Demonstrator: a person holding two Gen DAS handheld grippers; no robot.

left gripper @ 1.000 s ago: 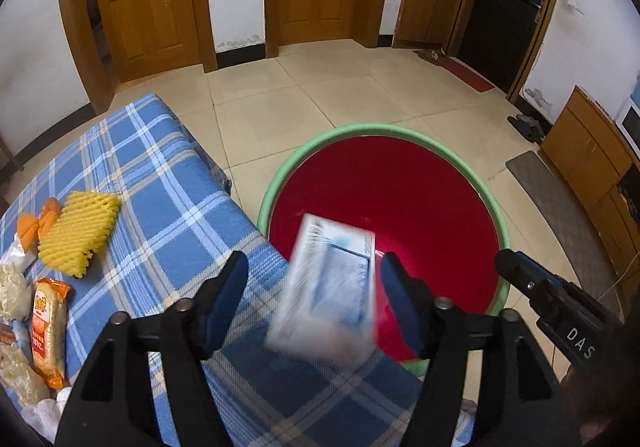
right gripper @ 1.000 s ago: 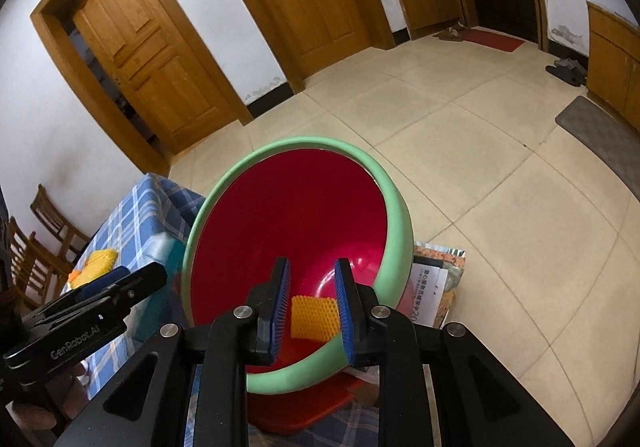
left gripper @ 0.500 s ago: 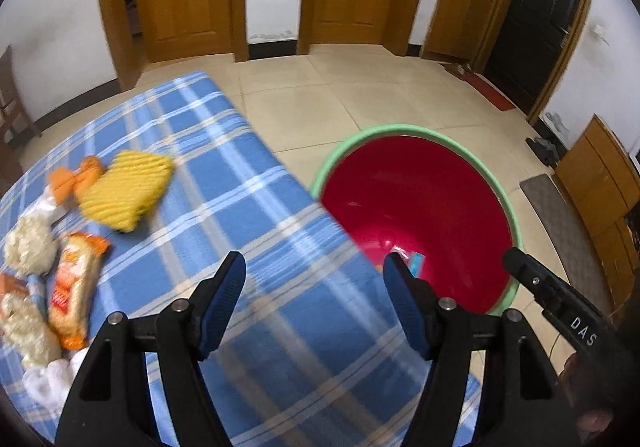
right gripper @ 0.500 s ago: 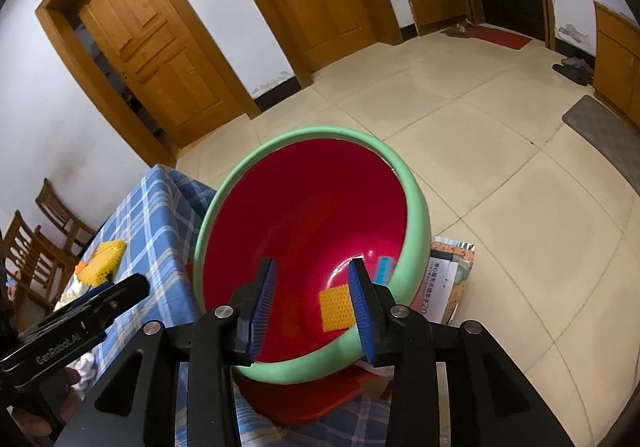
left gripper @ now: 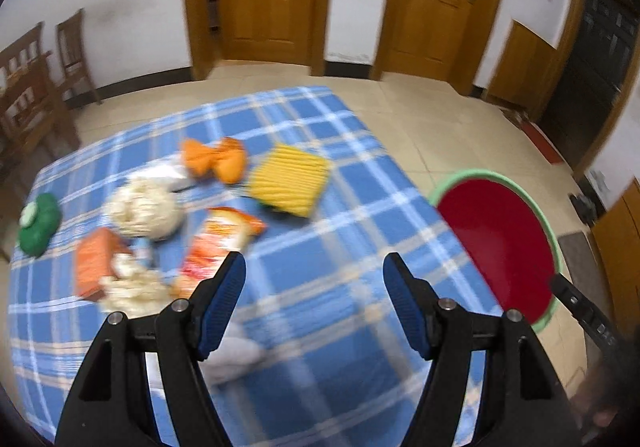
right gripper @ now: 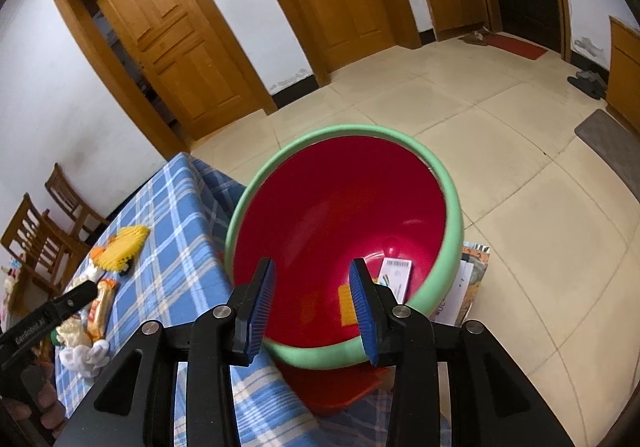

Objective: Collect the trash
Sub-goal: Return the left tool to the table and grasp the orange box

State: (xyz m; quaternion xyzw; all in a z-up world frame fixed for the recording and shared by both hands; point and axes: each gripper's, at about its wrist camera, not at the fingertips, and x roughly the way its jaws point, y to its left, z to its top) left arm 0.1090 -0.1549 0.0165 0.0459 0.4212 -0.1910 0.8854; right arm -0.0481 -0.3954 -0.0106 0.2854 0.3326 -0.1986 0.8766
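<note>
My left gripper (left gripper: 312,287) hangs over the blue checked desk (left gripper: 352,207), jaws spread and empty. The orange snack packet (left gripper: 216,247) lies with its long axis running toward me. My right gripper (right gripper: 312,287) has its jaws apart, empty, above the red bin (right gripper: 452,207). Only this view shows 1 white box (right gripper: 396,275) and 1 yellow foam net (right gripper: 346,303) lying inside.

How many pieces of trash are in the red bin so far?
2: a yellow foam net low in the red bin, and a white box just right of it. More may hide behind the near rim.
</note>
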